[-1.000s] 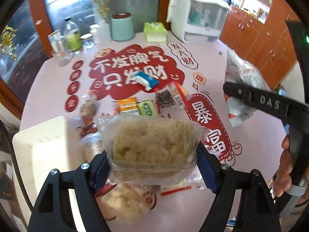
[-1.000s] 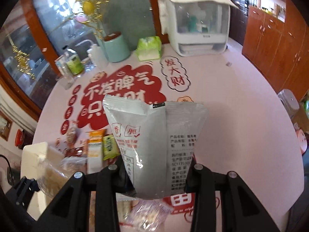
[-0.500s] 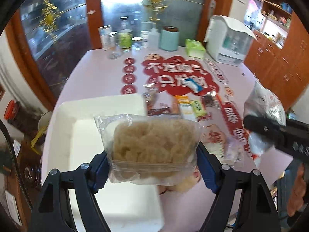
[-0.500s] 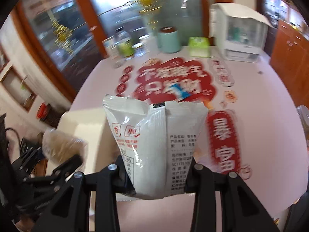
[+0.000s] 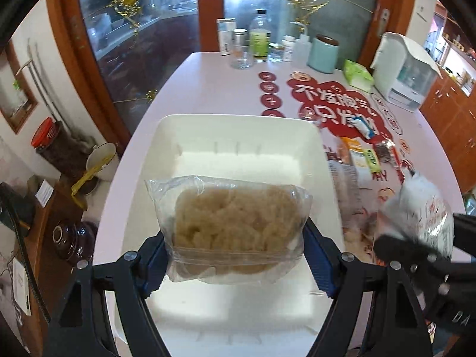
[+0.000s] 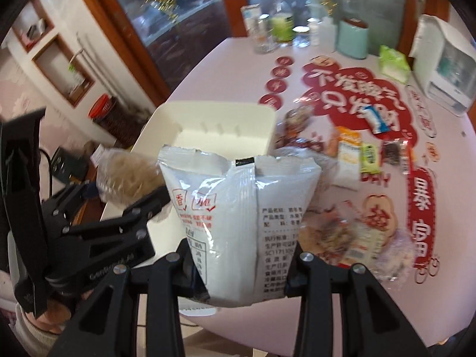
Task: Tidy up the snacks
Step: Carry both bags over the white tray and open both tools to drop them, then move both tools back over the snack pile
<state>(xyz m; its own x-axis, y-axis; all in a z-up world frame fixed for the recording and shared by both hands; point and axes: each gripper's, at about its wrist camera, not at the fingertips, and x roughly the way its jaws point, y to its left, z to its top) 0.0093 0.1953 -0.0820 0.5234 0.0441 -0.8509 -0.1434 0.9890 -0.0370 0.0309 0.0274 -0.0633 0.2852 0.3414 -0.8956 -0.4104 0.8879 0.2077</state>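
Now both grippers (image 5: 235, 263) (image 6: 238, 270) level, pinching noodle pack (image 5: 235, 226) and white pouch (image 6: 238, 223) above tray (image 5: 238, 125).

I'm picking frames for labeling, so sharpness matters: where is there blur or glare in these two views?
Left wrist view: clear noodle bag sharp, white tray floor overexposed, right claw and its white snack pouch motion-blurred. Right wrist view: pouch sharp, left claw, loose snacks and table decal smeared.
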